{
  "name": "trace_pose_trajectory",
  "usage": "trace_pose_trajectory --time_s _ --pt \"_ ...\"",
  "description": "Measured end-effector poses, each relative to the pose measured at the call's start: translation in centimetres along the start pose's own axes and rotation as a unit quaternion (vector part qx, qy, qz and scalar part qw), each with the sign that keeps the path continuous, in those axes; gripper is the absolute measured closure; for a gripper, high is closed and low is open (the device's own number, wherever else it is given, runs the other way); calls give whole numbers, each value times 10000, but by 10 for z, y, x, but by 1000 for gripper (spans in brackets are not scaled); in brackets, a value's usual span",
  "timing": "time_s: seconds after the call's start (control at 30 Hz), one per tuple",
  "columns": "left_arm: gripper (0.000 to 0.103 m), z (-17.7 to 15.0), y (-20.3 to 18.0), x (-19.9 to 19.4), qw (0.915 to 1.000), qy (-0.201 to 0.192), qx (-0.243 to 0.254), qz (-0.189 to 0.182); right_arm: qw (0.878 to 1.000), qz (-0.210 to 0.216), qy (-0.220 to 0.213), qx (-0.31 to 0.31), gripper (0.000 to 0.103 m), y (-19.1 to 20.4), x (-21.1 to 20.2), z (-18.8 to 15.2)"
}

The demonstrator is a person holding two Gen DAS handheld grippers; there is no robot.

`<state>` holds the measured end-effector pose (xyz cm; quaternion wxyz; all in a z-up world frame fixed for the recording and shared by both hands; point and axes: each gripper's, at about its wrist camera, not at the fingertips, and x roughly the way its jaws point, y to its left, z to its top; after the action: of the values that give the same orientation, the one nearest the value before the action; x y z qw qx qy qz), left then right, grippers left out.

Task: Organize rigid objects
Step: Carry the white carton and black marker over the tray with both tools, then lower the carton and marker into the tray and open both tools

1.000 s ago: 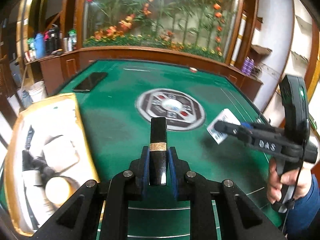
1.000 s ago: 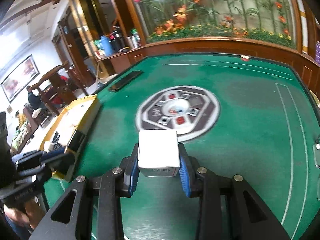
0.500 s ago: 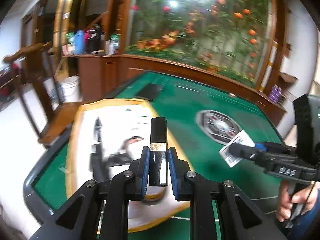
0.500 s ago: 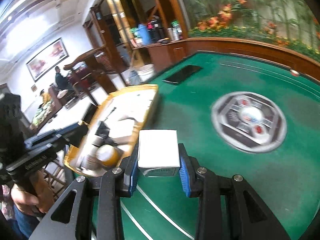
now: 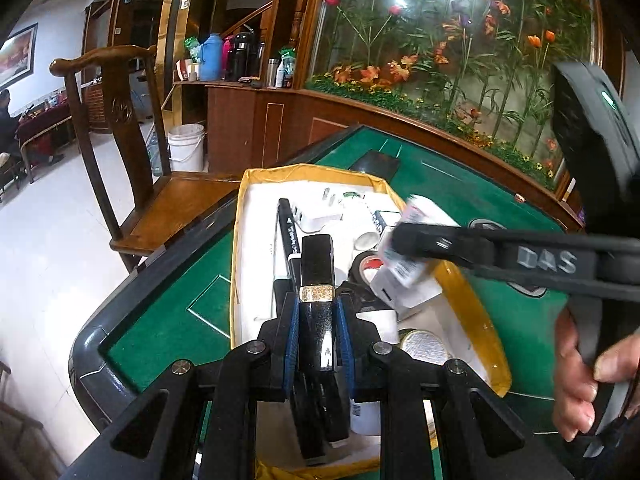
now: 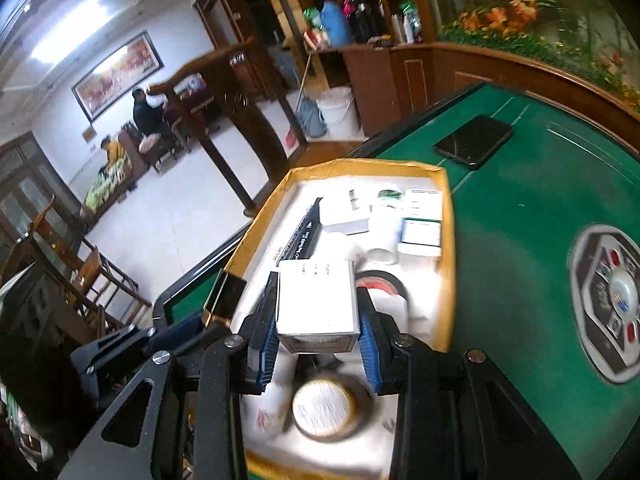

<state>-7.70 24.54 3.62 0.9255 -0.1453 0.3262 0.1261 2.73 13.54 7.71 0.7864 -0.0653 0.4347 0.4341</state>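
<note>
The tray (image 5: 472,300), yellow-rimmed, sits on the green table (image 5: 168,320) beside a wooden chair (image 5: 120,152); above it the left gripper (image 5: 316,344) pinches a black tube (image 5: 318,280), and the right gripper (image 6: 318,336) a white box (image 6: 316,300).

Glossy black lipstick tube (image 5: 317,304) with a gold glitter band, upright between blue pads over the yellow-rimmed tray (image 5: 472,308), white rectangular box (image 6: 317,300) with printed front label, clamped level above the tray's clutter
</note>
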Motion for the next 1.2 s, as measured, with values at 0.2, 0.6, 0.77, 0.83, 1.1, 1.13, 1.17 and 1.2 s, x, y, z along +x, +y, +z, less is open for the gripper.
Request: trace_pose_trajectory --time_s 0.2,0.6,0.77,0.83,1.1,1.13,1.17,1.2 --pt "84 -4 5 6 10000 16 -30 43 9994 -59 290 -186 69 23 31 18" --pt "84 -13 5 13 9999 120 11 72 9973 29 733 104 69 28 73 41" --pt "84 -15 6 13 9999 117 15 92 9963 -36 818 263 69 24 90 54" --pt "84 -16 5 13 9999 120 35 99 9954 4 897 342 69 22 98 56" --pt "84 -18 0 13 9998 136 109 107 9947 -61 967 354 68 23 112 61" --pt "84 -19 -2 13 9998 116 143 120 9947 -39 968 356 66 24 112 60" --pt "84 -19 -3 12 9997 104 157 131 9947 -50 961 351 61 24 112 59" --pt "83 -18 -4 11 9997 87 161 135 9950 -54 937 347 59 24 111 59"
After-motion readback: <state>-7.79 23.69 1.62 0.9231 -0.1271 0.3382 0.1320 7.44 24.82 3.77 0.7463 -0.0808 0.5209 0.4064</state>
